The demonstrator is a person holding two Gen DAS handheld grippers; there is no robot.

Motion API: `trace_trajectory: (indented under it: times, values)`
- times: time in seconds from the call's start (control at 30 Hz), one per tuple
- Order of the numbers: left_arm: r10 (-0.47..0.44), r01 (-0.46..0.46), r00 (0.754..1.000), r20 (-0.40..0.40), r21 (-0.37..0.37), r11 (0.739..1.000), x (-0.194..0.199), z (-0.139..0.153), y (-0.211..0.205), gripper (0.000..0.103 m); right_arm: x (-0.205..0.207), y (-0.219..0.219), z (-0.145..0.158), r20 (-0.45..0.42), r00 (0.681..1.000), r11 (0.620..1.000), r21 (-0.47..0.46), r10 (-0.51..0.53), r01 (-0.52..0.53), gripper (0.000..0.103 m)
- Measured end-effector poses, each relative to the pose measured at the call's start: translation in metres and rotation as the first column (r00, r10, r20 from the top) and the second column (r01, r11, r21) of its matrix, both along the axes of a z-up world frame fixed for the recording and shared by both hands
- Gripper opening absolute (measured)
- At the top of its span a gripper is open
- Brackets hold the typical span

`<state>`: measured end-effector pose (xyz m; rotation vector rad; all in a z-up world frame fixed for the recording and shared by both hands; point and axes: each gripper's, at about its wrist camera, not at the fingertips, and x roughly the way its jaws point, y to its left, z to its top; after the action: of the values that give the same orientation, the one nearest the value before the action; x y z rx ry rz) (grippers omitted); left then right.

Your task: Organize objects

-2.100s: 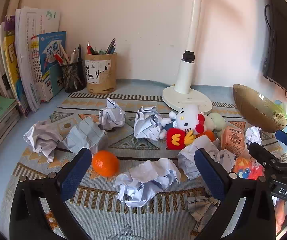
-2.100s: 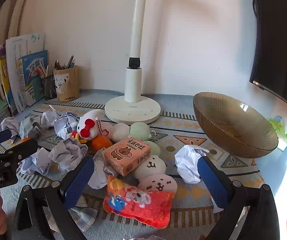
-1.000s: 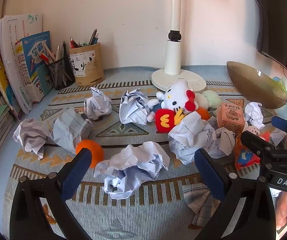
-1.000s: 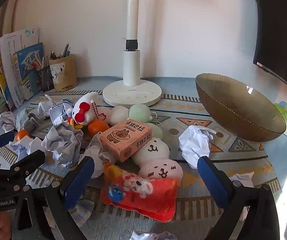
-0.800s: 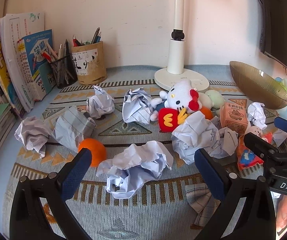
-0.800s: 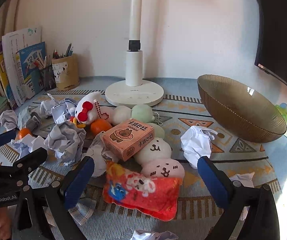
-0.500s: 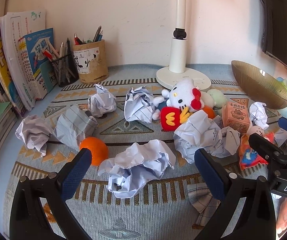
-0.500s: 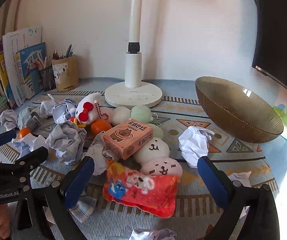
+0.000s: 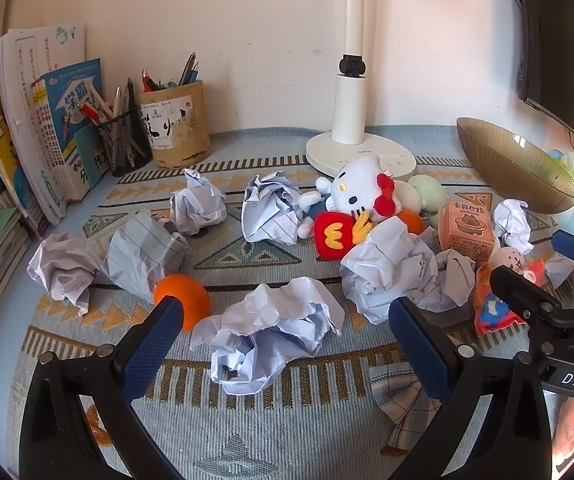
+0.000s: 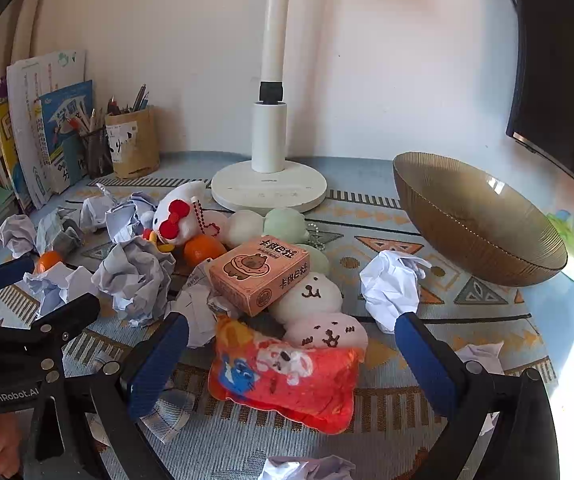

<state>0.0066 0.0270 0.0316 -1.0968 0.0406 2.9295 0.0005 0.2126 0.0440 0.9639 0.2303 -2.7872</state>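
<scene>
We hover both grippers, left (image 9: 283,336) and right (image 10: 287,356), fingers spread and empty, near the ribbed amber glass bowl (image 10: 487,236) (likely destination); the red printed snack pouch (image 10: 287,380) lies before it, ready for pinching.

Clutter on mat, bowl at right.
Paper ball (image 9: 271,330) front-centre w/ fruit (image 9: 183,305) just left; plush cat (image 9: 357,192) behind, lamp base (image 9: 361,156) behind that; bowl (image 10: 475,220) far right.

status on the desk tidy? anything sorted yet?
Done: nothing visible; the bowl looks empty. In hand: nothing; left gripper and right gripper are both open. Left: crumpled paper, plush pouch, oranges and toys all lie loose on the mat.
</scene>
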Motion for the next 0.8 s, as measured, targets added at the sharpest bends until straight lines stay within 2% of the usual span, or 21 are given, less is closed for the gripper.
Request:
trace_trajectory:
  times: [0.8]
  values:
    - [-0.001, 0.001, 1.0, 0.006, 0.001, 1.0, -0.0004, -0.0012, -0.0016, 0.102, -0.0006, -0.0022, -0.0023, 0.004, 1.0, 1.0, 0.014, 0.007, -0.007, 0.103]
